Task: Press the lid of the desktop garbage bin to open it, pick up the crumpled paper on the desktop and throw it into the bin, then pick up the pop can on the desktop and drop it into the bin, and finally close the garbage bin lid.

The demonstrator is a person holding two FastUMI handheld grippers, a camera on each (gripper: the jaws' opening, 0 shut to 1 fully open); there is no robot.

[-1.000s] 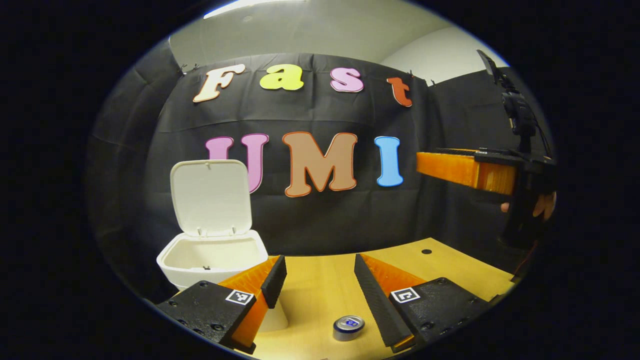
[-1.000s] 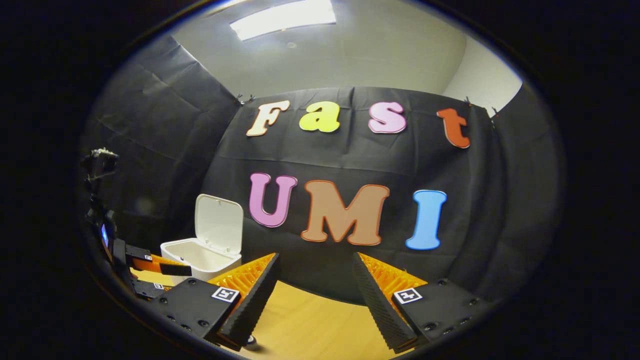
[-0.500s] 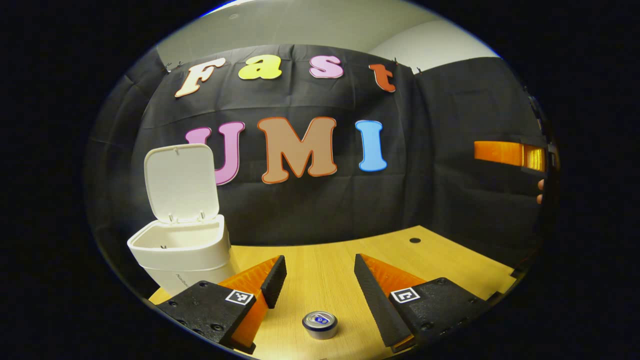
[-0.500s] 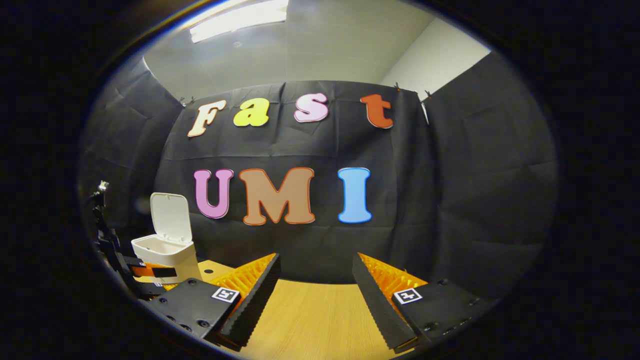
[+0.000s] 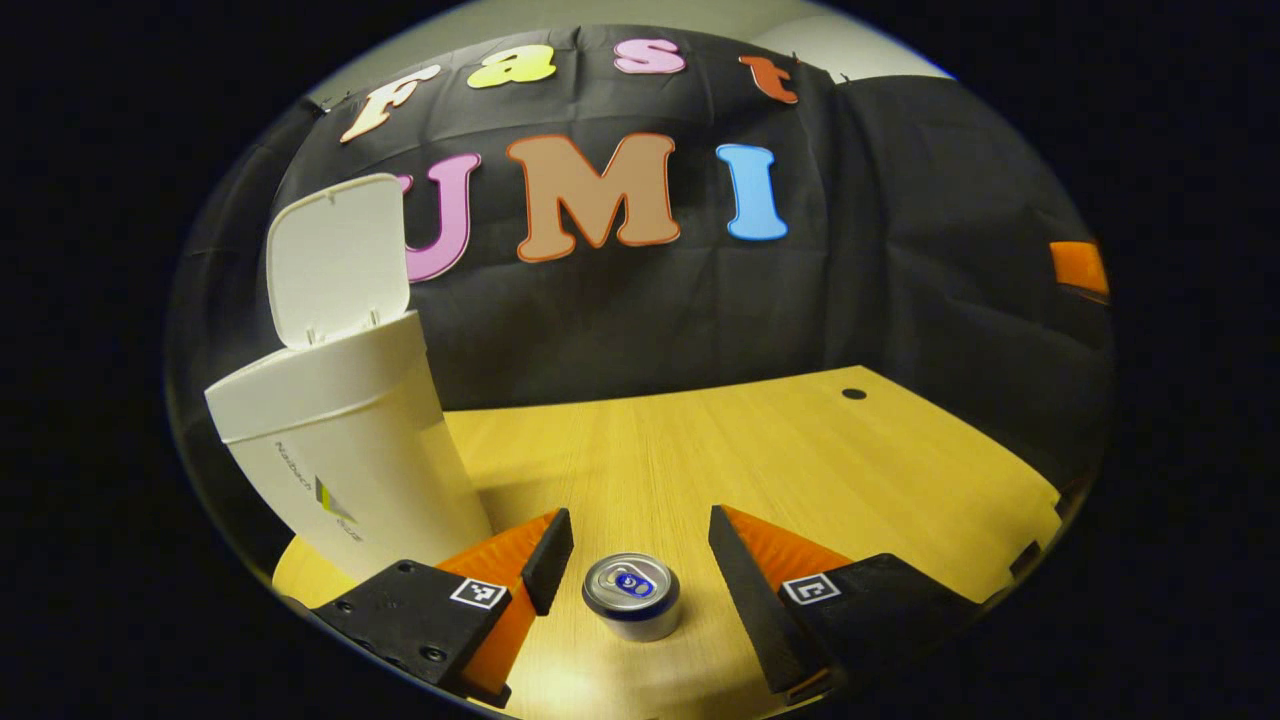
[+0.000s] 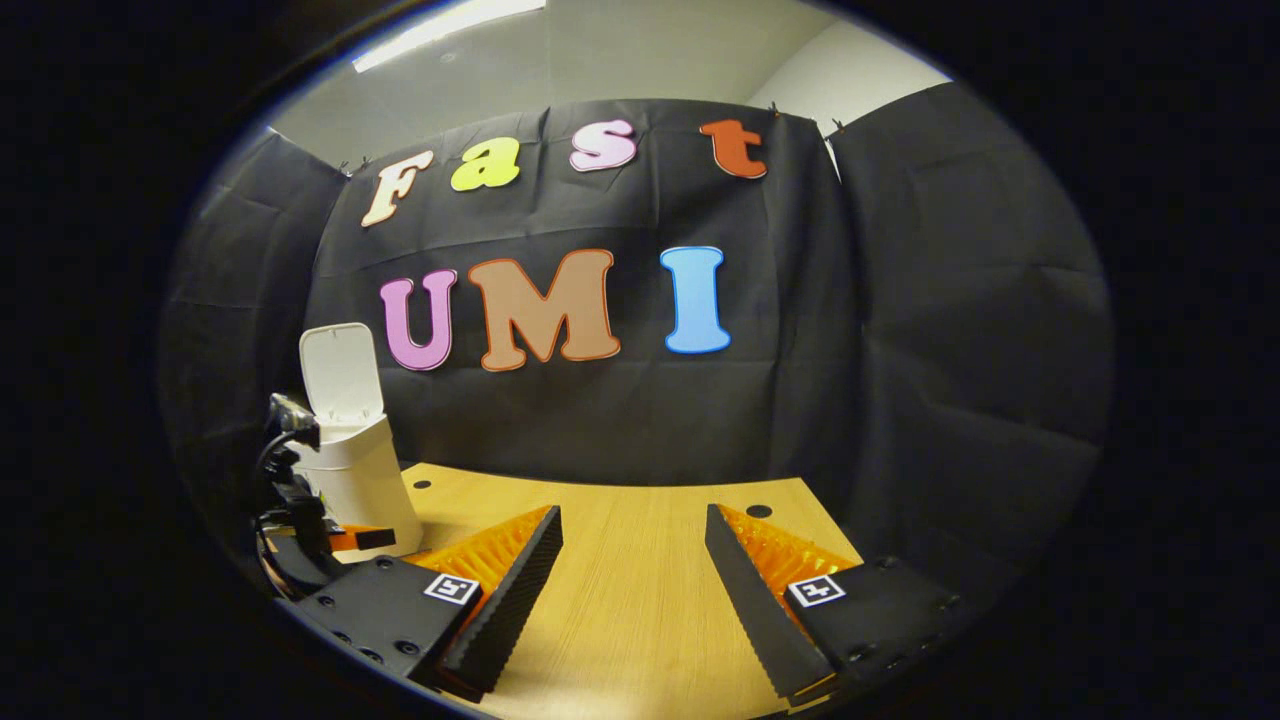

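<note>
A pale wooden table (image 5: 760,450) runs up to the black cloth wall (image 5: 640,300) — its grain shows plainly in both views. 2 small dark round holes (image 6: 759,511) sit near its far edge in the right gripper view. Above the cloth, a ceiling light strip (image 6: 445,20) glows — beside a white room wall (image 6: 850,80).

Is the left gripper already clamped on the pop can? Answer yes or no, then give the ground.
No: in the left gripper view the pop can stands upright on the table between the open left gripper, untouched by either side.
</note>
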